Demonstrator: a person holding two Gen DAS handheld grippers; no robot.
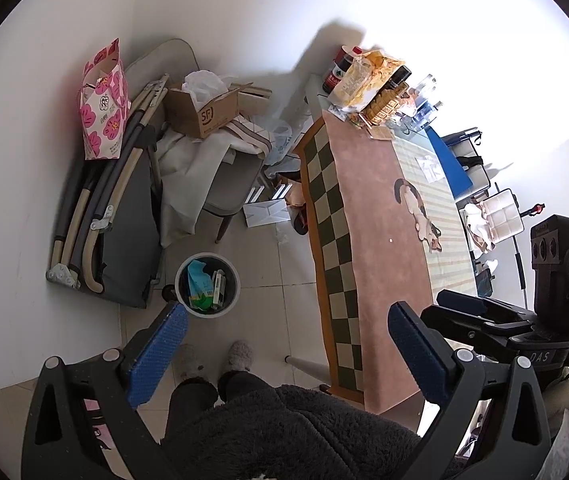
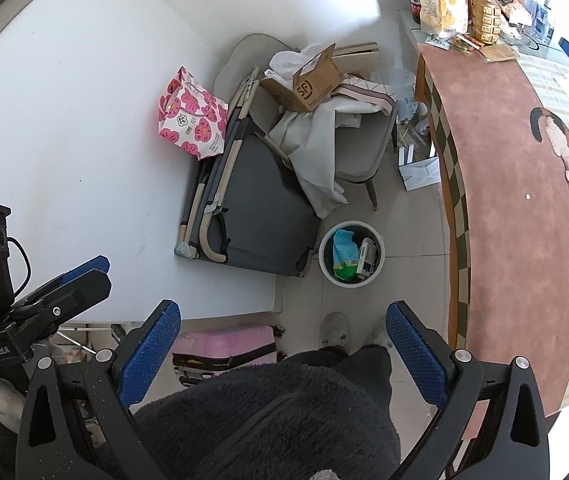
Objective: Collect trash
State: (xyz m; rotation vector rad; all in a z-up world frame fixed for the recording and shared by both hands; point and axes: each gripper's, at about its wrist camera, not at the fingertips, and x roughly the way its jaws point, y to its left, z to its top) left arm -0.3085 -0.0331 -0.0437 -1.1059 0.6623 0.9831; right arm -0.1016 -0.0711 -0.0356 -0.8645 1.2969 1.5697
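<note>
A round white trash bin (image 1: pixel 207 284) stands on the tiled floor beside the table; it holds a teal packet, a green wrapper and a small box. It also shows in the right wrist view (image 2: pixel 351 255). My left gripper (image 1: pixel 286 350) is open and empty, held high above the floor near the bin. My right gripper (image 2: pixel 282 354) is open and empty, also high above the floor. The right gripper shows at the right of the left wrist view (image 1: pixel 496 316). A tiny white scrap (image 1: pixel 390 241) lies on the pink table mat; it also shows in the right wrist view (image 2: pixel 528 196).
The long table (image 1: pixel 368 216) carries bottles and snack bags (image 1: pixel 368 80) at its far end. A chair with cloth and a cardboard box (image 1: pixel 204 108), a folded cot (image 1: pixel 124 216) and a pink flowered bag (image 1: pixel 104 104) crowd the wall. A pink suitcase (image 2: pixel 224 346) lies on the floor.
</note>
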